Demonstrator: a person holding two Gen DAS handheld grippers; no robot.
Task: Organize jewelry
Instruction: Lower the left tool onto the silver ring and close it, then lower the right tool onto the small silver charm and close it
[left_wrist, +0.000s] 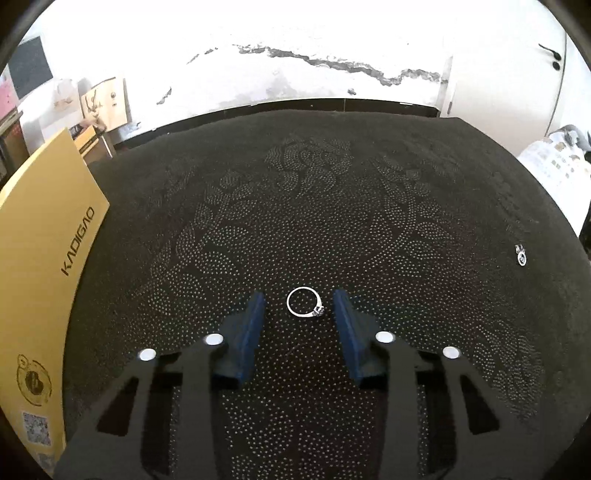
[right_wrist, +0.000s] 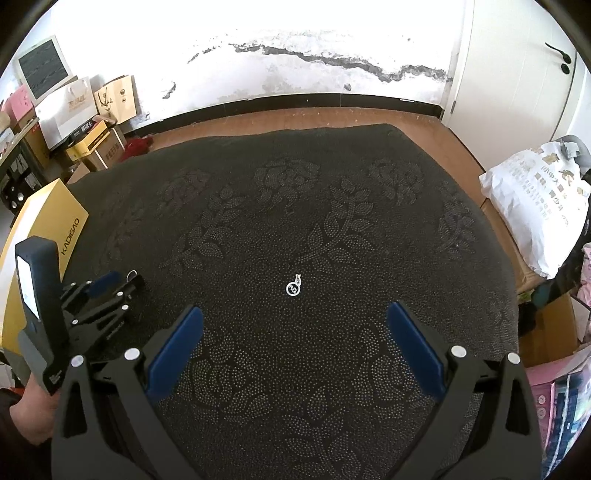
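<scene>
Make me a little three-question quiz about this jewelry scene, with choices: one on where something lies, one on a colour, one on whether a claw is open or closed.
1. Where does the ring lie?
A. between the left gripper fingers
B. on the yellow box
C. on the floor

2. What colour are the finger pads of the right gripper?
A. red
B. blue
C. white

3. How stands the right gripper over the small pendant?
A. shut on it
B. open, not touching it
C. shut beside it

Answers: 1 A, the ring lies on the dark cloth between the two blue pads. 2 B, both pads show blue. 3 B, the fingers are spread wide, with the pendant ahead.
</scene>
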